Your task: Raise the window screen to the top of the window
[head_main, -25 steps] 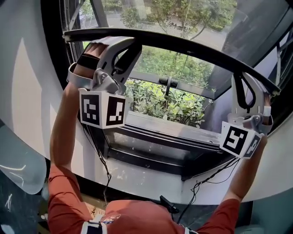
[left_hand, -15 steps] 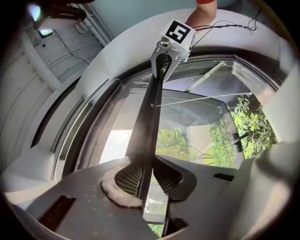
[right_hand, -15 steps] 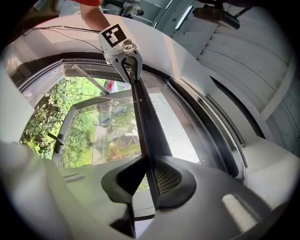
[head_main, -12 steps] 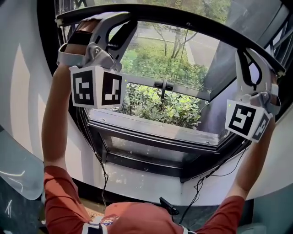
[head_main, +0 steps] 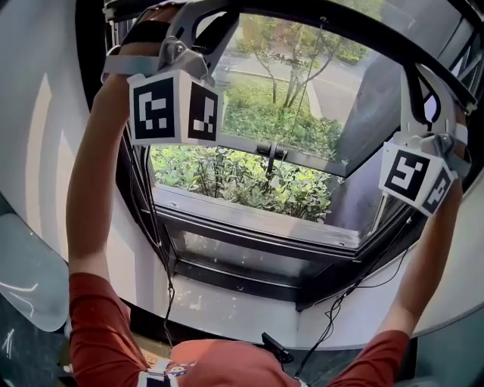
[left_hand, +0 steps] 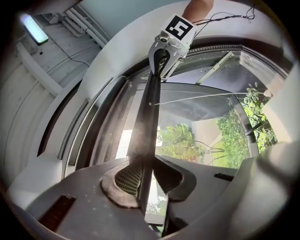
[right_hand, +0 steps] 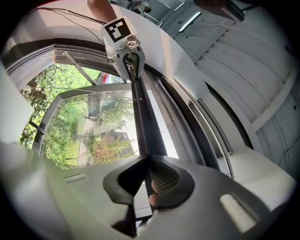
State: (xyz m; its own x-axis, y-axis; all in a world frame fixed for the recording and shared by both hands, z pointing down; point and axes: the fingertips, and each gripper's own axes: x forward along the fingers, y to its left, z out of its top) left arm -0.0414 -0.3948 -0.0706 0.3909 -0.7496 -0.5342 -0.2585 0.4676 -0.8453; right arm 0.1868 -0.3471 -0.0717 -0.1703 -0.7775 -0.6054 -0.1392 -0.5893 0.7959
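The screen bar [head_main: 355, 34], dark and slim, crosses the upper head view from eleven o'clock to two o'clock, well above the lower window frame [head_main: 249, 219]. The left gripper [head_main: 198, 15] clamps the bar's eleven o'clock end, and its own view shows both pads pressed on the bar's two faces. The right gripper [head_main: 420, 79] grips the two o'clock end. Its jaws have just been closing further, with the bar between them. Below the bar, towards six o'clock, shrubs [head_main: 249, 178] show through the glass behind a black window handle [head_main: 272, 153].
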